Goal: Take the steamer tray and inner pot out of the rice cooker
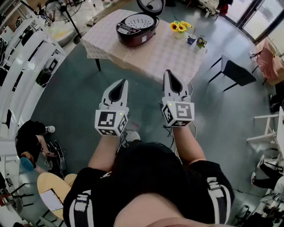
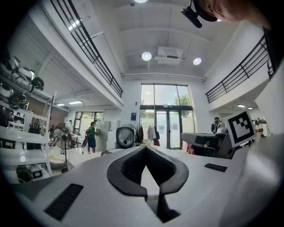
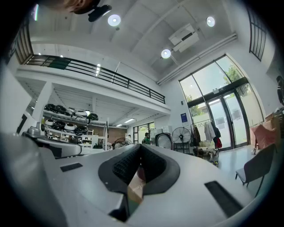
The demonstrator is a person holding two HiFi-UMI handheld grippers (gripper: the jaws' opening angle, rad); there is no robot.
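You held the left gripper (image 1: pixel 120 82) and the right gripper (image 1: pixel 168 73) side by side at mid-frame, each with its jaws pressed together on nothing, both well short of the table (image 1: pixel 155 55). Farther off, at upper centre, the rice cooker (image 1: pixel 136 30) stood on that table, its lid (image 1: pixel 151 5) raised and the perforated steamer tray (image 1: pixel 136 21) seated in its top, with yellow flowers (image 1: pixel 179 27) just right of it.
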